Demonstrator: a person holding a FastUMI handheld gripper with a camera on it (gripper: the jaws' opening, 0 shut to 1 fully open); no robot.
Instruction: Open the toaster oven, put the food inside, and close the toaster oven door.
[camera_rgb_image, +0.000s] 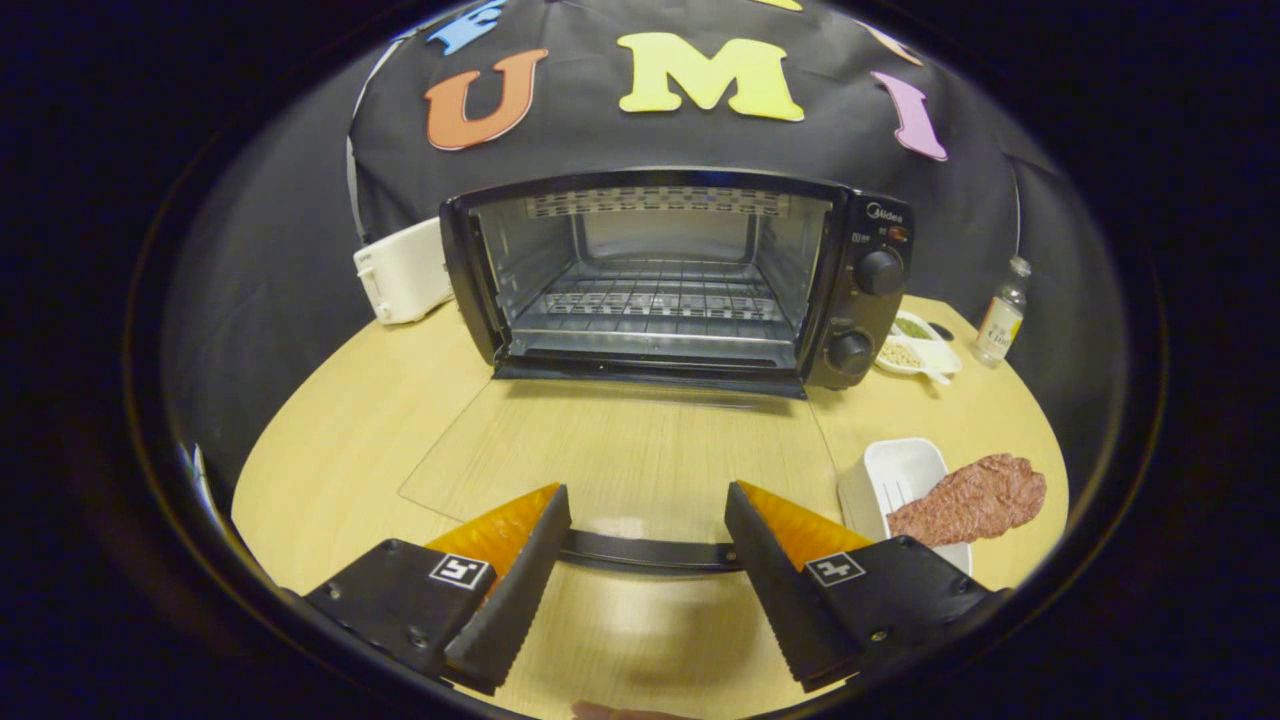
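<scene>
Gripper (648, 520) fingers spread wide, apparently just above the lowered oven door's handle (650, 552), gripping nothing.

Door handle (650, 551) ends hidden behind tool (648, 520) fingers, which stand apart. Meat slab (968, 498) covers part of white tray (893, 478). Small dish (920, 350) contents too small to tell. White appliance (405, 270) partly behind toaster oven (680, 275).
</scene>
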